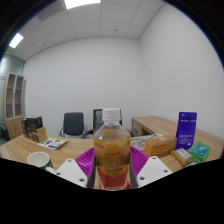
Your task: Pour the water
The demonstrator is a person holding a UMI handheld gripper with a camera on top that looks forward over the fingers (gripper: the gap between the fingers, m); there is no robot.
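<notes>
I've got the bottle [112, 150] dead centre, upright between the fingers of my gripper [112, 172]. It's a clear plastic one with a white cap, amber liquid up near the shoulder, a red band low down. Both magenta pads [87, 161] sit flush against its sides with no gap I can make out, so I read this as a closed hold on the bottle's lower body.

Handling-wise: I judge it fairly heavy, being nearly full, and thin plastic will give if I squeeze hard. The smooth wall could slip once I tilt, so mid-body is the right place, below the shoulder.

A pale bowl [38, 158] sits on the counter [18, 150] off to the gripper's left, just beyond the fingers, probably my pouring target. A purple box [186, 128] stands well off right.
</notes>
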